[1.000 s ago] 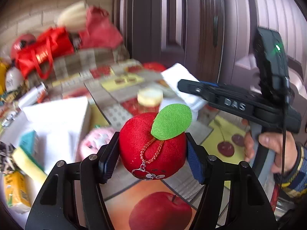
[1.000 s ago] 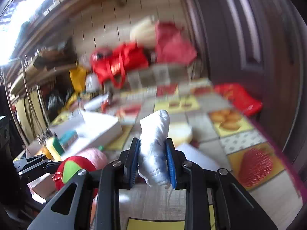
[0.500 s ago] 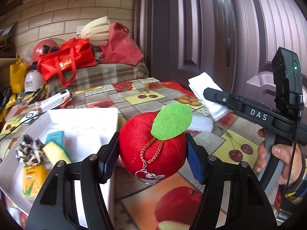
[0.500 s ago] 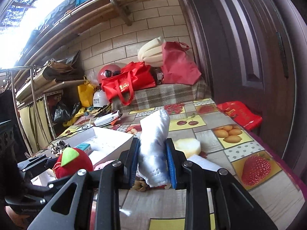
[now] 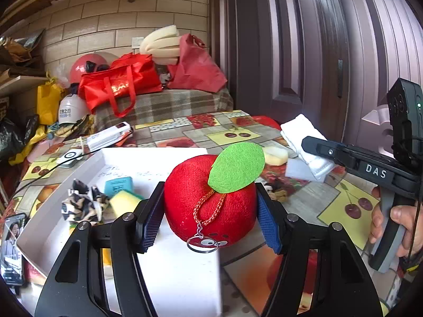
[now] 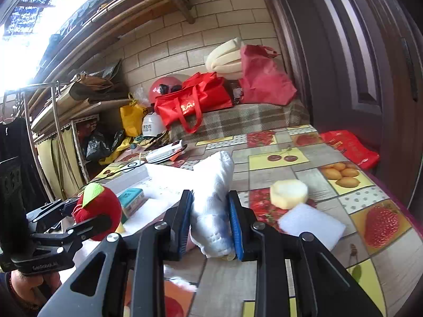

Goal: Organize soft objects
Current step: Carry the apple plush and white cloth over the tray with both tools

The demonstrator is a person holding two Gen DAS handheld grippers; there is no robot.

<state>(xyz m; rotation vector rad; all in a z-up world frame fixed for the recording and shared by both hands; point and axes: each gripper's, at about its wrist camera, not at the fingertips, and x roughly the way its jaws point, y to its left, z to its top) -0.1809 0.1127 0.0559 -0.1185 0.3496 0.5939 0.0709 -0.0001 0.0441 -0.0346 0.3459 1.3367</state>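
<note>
My left gripper (image 5: 208, 219) is shut on a red plush apple (image 5: 206, 200) with a green felt leaf and a key ring, held above the near right corner of a white box (image 5: 169, 277). The apple also shows in the right wrist view (image 6: 99, 212). My right gripper (image 6: 210, 225) is shut on a rolled white cloth (image 6: 214, 206), held above the table right of the box; the cloth shows in the left wrist view (image 5: 304, 145). Inside the box lie a zebra-print scrunchie (image 5: 79, 206), a yellow sponge (image 5: 124, 202) and a teal packet (image 5: 117, 186).
On the fruit-print tablecloth (image 6: 370, 211) lie a pale round sponge (image 6: 288, 194) and a white foam pad (image 6: 312, 223). A phone (image 5: 12, 245) lies left of the box. Red bags (image 6: 195, 100) and helmets sit behind. A dark door (image 6: 357, 52) stands on the right.
Both grippers rose and tilted up from the table. The left one carried the apple leftward to above the white box corner. Both keep their hold.
</note>
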